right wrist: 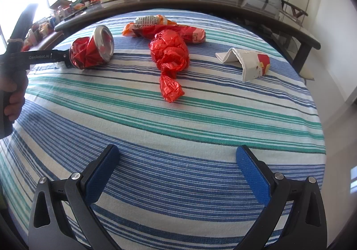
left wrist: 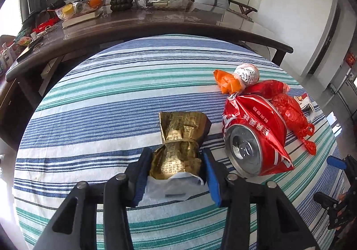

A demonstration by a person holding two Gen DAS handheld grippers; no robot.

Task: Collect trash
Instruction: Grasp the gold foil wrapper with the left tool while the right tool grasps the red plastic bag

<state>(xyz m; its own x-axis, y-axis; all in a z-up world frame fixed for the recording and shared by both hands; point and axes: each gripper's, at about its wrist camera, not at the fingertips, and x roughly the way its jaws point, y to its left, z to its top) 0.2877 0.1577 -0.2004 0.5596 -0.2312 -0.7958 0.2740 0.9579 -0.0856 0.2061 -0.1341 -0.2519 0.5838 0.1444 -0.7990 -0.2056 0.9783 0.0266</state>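
- The step in hand appears to be the pick-up of one piece of trash: the left hand-held gripper (left wrist: 177,160) has its two blue pads pressed against the sides of a crumpled gold wrapper (left wrist: 180,138).
- The wrapper lies on the striped cloth (left wrist: 111,98) covering the tabletop, close in front of the left camera, just left of a crushed red can (left wrist: 252,138).
- The wrapper is shiny gold foil with fine print, pinched at its waist like a twisted packet, with a white inner flap showing at the near end.
- It looks light and soft, so it would likely crumple further under the squeeze rather than slip.
- The right hand-held gripper (right wrist: 178,174) is wide open with nothing between its pads, hovering over bare cloth.
- In the right view, the can lies on its side at far left, its open end facing the camera, right beside the black body of the left tool, which a hand (right wrist: 13,96) holds.
- Other trash waits farther along the cloth: a knotted red plastic bag (right wrist: 169,56), an orange wrapper (left wrist: 227,81), a white printed ball (left wrist: 246,74) and a flattened paper cup (right wrist: 250,62).
- No bin or bag for the trash is in view.
- The next move likely calls for lifting the wrapper clear of the cloth without nudging the can beside it.
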